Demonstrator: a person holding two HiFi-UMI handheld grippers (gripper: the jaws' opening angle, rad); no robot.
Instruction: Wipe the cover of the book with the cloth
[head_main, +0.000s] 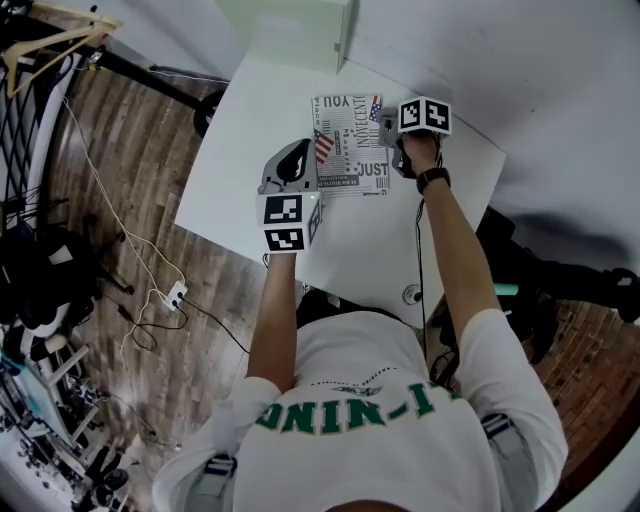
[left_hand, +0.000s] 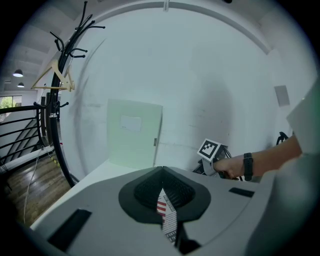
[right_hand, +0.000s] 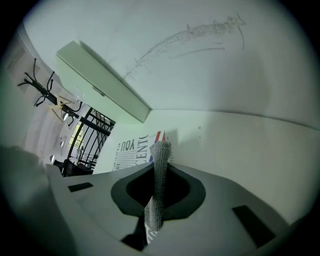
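Cloth (right_hand: 159, 170), clamped in the right gripper (head_main: 396, 128), sits at the far right corner of the book (head_main: 348, 150) on the table (head_main: 240, 160), so the cover stretches left and nearer, while the left gripper (head_main: 303, 158) pinches its left edge.

My left tongs (head_main: 300, 163) clamp the left edge of the book (head_main: 350, 140), and my right tongs (head_main: 388, 122) pinch the cloth (right_hand: 159, 170) at its far right corner. The bench (head_main: 238, 175) is open to the left, right and near me. Beyond the book, a pale green box (head_main: 285, 35) and the wall (head_main: 500, 60) block the far side.
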